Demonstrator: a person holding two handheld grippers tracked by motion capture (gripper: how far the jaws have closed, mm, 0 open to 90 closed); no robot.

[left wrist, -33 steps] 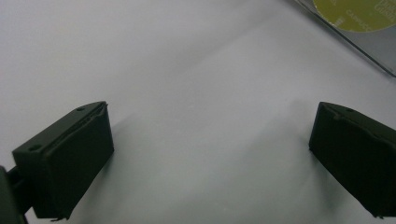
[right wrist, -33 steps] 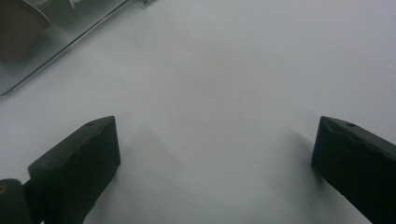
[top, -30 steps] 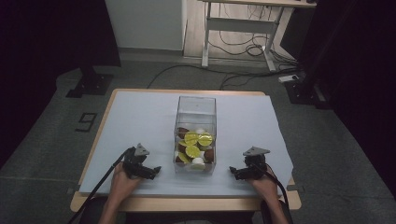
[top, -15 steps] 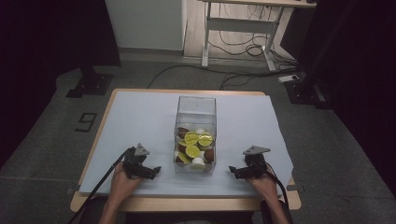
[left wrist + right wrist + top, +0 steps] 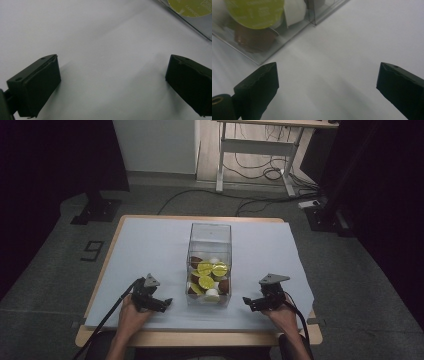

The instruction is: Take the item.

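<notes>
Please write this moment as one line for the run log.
left gripper: open, empty, on table left of box | right gripper: open, empty, right of box | box: clear, holds capsules | contact: none

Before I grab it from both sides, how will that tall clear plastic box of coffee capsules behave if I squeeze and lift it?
The tall clear plastic box looks rigid, so it probably won't flex much. Its smooth walls may slip between the fingers. The round yellow and brown capsules fill only the lower part, so it should resist tipping, though they are loose and could shift if it tilts.
</notes>
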